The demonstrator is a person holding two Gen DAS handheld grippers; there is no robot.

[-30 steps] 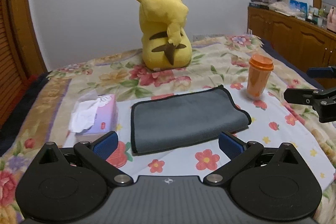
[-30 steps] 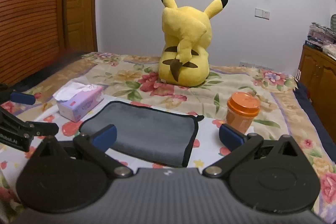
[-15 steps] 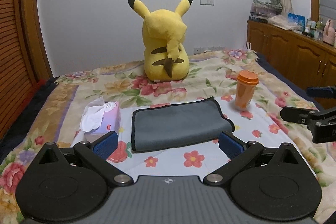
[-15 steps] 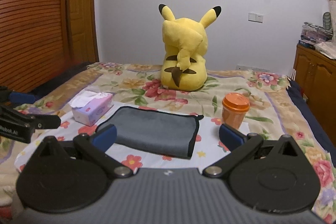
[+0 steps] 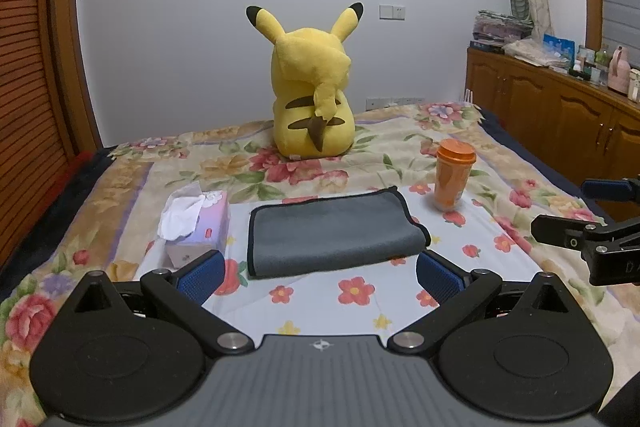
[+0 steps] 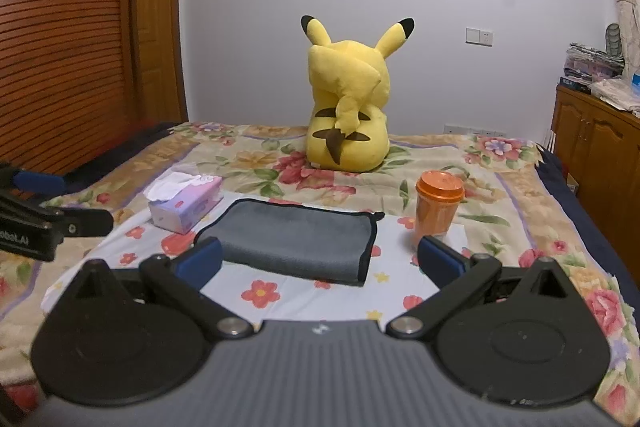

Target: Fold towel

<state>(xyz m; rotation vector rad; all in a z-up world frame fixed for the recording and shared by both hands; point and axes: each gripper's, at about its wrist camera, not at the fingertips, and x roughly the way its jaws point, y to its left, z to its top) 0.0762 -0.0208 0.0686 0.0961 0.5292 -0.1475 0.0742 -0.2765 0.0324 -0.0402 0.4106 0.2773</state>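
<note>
Lying folded beyond both grippers' wide-spread, empty fingers (image 5: 200,275), the towel (image 5: 332,231) touches neither.

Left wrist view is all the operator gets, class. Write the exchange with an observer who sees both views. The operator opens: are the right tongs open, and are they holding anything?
Observer: The right tongs are wide open and empty, aimed at the folded towel.
Operator: And mine, seen from there?
Observer: The left tongs show at the picture's left edge, over the bed's left side, apart from the tissue box.
Operator: Anything beyond the slatted wall?
Observer: A panelled wooden door stands next to it.
</note>
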